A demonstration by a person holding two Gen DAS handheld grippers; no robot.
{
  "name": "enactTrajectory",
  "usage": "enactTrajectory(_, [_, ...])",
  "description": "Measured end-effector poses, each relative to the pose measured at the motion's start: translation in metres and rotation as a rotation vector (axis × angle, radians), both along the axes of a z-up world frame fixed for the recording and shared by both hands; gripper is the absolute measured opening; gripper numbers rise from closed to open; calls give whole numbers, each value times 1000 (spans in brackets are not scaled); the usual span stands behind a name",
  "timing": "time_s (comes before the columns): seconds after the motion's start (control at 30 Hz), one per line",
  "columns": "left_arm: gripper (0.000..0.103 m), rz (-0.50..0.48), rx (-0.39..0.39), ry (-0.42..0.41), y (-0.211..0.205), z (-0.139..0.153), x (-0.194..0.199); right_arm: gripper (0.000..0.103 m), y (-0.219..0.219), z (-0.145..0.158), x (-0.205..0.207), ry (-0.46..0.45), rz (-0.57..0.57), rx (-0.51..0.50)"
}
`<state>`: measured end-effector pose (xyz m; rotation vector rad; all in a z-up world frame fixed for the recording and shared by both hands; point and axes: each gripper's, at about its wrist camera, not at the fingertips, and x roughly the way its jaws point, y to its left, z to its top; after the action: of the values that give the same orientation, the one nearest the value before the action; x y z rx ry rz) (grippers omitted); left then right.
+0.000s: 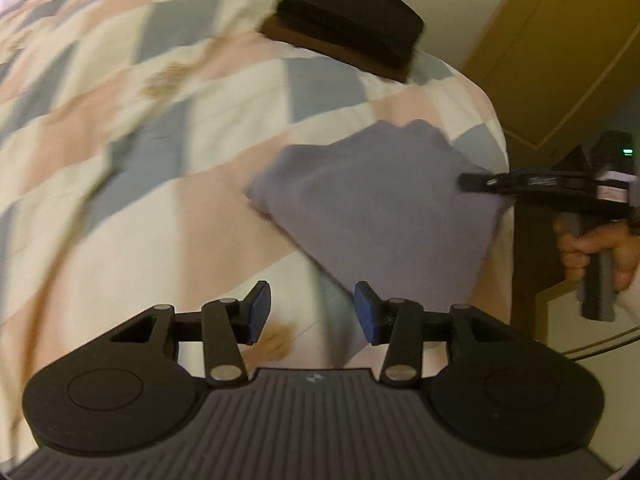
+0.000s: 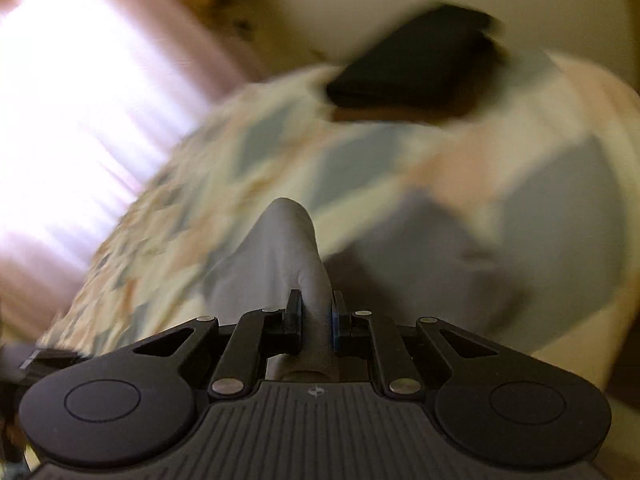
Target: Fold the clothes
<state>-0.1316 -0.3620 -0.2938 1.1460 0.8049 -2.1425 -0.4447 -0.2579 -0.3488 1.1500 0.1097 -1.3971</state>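
Note:
A folded lavender-grey garment lies near the right edge of a bed with a checked pink, cream and grey cover. My left gripper is open and empty, just short of the garment's near corner. My right gripper reaches in from the right, shut on the garment's right edge. In the right wrist view my right gripper pinches a raised fold of the garment. A stack of dark folded clothes sits at the far side of the bed; it also shows in the right wrist view.
A wooden door stands to the right of the bed. A bright curtained window is beyond the bed's far left. The person's hand holds the right gripper's handle. The bed edge drops off on the right.

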Motion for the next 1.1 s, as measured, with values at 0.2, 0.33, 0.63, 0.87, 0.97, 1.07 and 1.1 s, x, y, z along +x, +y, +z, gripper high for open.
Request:
enactTrajectory(0.2, [40,-22,13,-20,2,-9,-55,12,-4,-1,-34,-6,46,-31])
enactTrajectory(0.33, [40,-25,8,-49,1,-9,-71,12,3,15,-40,21,33,-109])
enactTrajectory(0.63, [35,-32,-33,-92,-1,-13,-102,16,0,-23,-72,3,-62,-18])
enactTrajectory(0.87, [29,-55,-164,-94,-18,3,-121,27,2,28,-52,300,-60,-129])
enactTrajectory(0.97, [29,-46,-190,-96,-32,-7,-132,12,-7,29,-28,339,119,-158])
enactTrajectory(1.07, [28,-8,-207,-119,-49,-25,-138,10,-6,8,-17,417,207,-102])
enactTrajectory(1.1, [27,9,-196,-124,-56,-33,-139,4,-5,0,-17,436,208,-84])
